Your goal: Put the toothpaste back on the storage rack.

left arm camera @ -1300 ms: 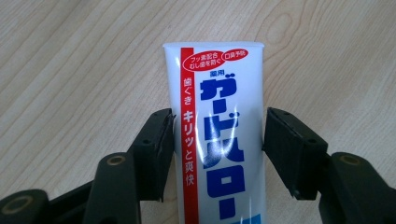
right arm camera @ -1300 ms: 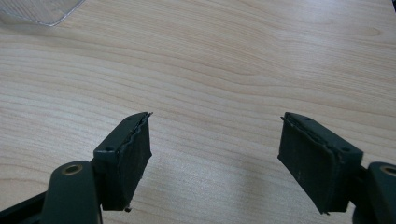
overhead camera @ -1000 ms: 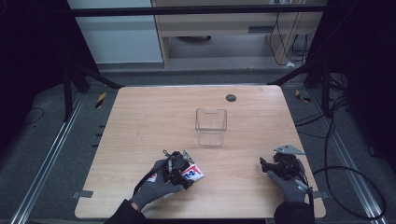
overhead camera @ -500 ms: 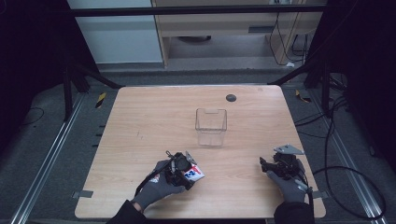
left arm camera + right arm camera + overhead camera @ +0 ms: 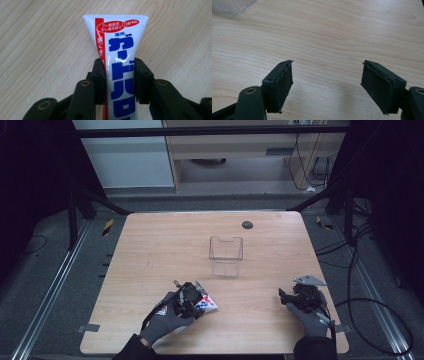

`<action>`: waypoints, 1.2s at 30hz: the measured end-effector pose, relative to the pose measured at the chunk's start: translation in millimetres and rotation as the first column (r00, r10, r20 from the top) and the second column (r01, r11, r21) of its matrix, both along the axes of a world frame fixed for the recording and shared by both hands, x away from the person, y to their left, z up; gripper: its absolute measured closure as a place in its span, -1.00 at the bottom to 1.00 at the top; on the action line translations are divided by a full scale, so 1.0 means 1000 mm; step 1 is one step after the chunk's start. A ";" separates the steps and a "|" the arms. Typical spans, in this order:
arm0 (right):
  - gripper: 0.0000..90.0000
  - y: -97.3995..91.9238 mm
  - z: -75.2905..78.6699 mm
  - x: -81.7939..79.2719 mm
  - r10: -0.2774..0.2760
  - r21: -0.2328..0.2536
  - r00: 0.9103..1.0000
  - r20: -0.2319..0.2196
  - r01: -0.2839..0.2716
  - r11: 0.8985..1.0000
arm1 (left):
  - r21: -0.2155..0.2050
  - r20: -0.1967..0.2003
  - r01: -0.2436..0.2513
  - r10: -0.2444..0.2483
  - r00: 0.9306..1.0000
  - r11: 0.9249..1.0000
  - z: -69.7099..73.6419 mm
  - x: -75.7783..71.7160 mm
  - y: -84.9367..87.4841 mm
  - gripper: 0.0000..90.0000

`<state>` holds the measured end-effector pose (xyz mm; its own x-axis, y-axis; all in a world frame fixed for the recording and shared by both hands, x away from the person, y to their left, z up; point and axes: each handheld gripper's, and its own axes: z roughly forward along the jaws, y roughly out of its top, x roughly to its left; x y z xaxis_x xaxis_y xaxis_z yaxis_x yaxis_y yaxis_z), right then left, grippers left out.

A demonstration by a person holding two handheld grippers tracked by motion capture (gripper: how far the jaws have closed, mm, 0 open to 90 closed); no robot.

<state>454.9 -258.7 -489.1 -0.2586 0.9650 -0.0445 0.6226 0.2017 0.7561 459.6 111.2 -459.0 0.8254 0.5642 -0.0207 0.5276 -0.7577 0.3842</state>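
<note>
The left gripper point(image 5: 119, 75) has just been closing, and its fingers point(image 5: 98, 75) are pinching a white toothpaste tube point(image 5: 117, 45) that is lying on the wooden surface point(image 5: 150, 250) near its front edge. The right gripper point(image 5: 327, 82) is hovering low over bare wood with its fingers spread wide, well apart from the clear plastic box point(image 5: 226, 255) standing mid-surface.

Wooden table point(image 5: 150, 250), pale grain, rounded corners.
Clear box point(image 5: 226, 256) stands near centre. Small dark disc point(image 5: 247, 224) lies toward far edge, well apart from it. Toothpaste tube point(image 5: 120, 50), white with red and blue print, lies flat near the front edge, left.
</note>
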 end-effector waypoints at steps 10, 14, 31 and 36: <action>-0.45 -0.002 0.000 0.000 -0.002 0.003 1.000 -0.001 0.002 1.000 | -0.083 0.052 -0.062 0.067 0.996 0.995 0.021 -0.003 0.022 0.58; -0.45 -0.002 0.000 0.000 -0.003 0.005 1.000 0.000 0.003 1.000 | -0.165 0.121 -0.102 0.123 0.985 0.981 0.038 -0.007 0.032 0.59; -0.45 0.000 0.000 -0.001 -0.006 -0.004 1.000 0.007 0.006 1.000 | -0.365 0.287 -0.168 0.282 0.916 0.916 0.087 0.008 0.044 0.59; -0.45 -0.001 0.000 -0.001 -0.008 -0.002 1.000 0.007 0.008 1.000 | -0.421 0.320 -0.186 0.337 0.885 0.888 0.096 0.018 0.037 0.59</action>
